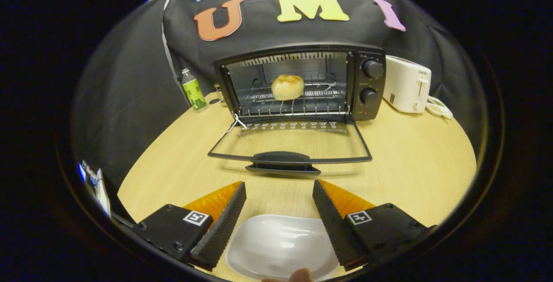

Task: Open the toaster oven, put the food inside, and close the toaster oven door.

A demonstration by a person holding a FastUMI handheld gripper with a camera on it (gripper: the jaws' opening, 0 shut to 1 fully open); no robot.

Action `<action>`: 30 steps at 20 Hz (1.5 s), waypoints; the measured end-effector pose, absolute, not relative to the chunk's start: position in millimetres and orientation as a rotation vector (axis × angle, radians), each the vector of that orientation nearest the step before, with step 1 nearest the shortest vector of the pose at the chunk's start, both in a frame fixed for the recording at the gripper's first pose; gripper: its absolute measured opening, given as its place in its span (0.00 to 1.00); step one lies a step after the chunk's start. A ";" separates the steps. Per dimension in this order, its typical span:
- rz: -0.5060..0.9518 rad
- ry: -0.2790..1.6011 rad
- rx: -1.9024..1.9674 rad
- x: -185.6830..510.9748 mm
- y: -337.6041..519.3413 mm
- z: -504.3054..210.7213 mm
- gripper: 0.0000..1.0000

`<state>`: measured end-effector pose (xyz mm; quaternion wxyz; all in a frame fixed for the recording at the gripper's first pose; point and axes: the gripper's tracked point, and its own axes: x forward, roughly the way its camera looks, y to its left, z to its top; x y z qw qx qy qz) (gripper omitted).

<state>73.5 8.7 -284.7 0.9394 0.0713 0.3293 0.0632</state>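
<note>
Inside, bun on rack; oven door down; gripper apart, apparently empty.

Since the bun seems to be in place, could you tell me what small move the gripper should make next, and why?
Probably move forward to the door handle: the bun sits on the rack, the door lies open, and the gripper is open and empty, short of it.
</note>
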 end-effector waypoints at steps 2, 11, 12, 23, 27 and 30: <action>0.124 0.690 0.145 76.9 11.5 -289.0 1.00; 0.080 0.766 0.088 96.5 11.5 -313.2 1.00; 0.075 0.769 0.080 96.7 11.3 -310.5 1.00; 0.055 0.680 0.025 96.3 13.1 -280.8 1.00; 0.044 0.600 0.058 107.3 12.3 -245.8 1.00; 0.039 0.517 0.060 123.5 10.4 -218.0 1.00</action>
